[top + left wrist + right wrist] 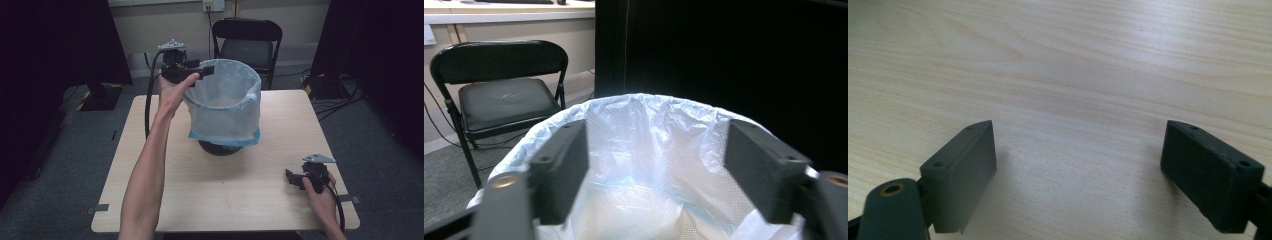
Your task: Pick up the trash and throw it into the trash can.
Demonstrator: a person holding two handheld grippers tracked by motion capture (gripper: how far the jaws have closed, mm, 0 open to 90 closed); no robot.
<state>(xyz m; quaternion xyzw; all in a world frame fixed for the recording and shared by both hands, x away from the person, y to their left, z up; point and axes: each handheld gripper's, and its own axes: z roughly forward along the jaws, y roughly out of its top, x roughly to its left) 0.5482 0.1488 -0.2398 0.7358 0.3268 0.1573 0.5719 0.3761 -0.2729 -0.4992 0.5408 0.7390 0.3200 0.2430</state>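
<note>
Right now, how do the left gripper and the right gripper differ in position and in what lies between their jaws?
The left gripper is raised at the rim of the bag-lined bin; the right gripper sits low on the table. The left one's jaws frame white bag plastic, the right one's bare wood. Both are open.

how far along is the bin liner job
Done: the liner is in the bin, its edge folded over the rim. In hand: the left gripper, jaws open, is at the rim's far left. Left: any tidying; the right gripper sits open on the table.
</note>
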